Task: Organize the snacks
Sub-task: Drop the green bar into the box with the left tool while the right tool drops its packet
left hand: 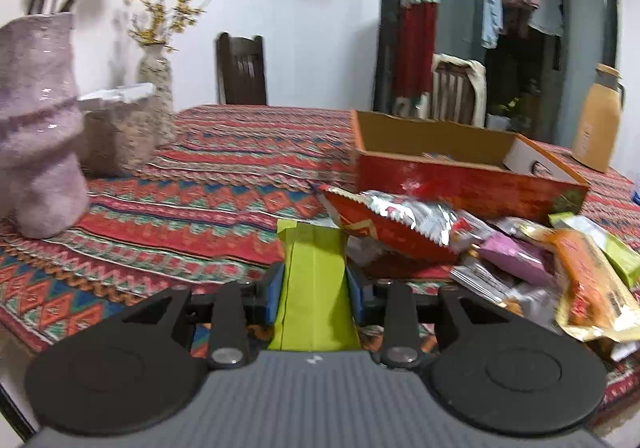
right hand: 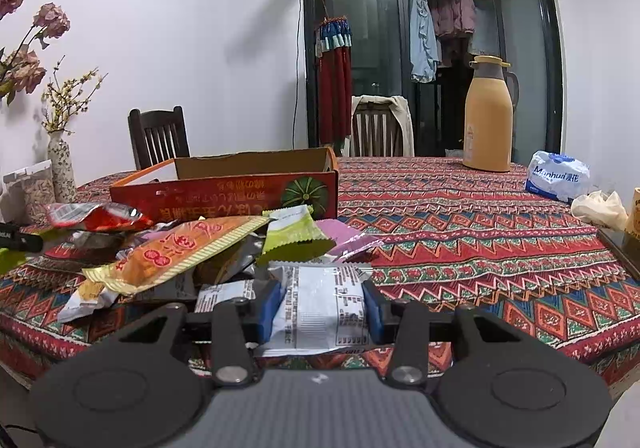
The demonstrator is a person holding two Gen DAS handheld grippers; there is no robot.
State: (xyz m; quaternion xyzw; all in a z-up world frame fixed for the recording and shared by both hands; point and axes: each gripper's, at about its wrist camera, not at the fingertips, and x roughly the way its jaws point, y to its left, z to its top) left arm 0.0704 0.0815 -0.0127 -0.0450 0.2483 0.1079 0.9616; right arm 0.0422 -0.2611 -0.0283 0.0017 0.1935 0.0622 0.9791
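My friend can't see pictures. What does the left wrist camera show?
The left gripper is shut on a green snack packet. Ahead, more snacks lie piled before an open red box on a patterned tablecloth.

A lime-green packet (left hand: 314,288) and a white printed packet (right hand: 320,308) are seen. The tablecloth (right hand: 460,248) is patterned in red, blue and green zigzags; the vase (left hand: 36,120), blurred, appears lilac.
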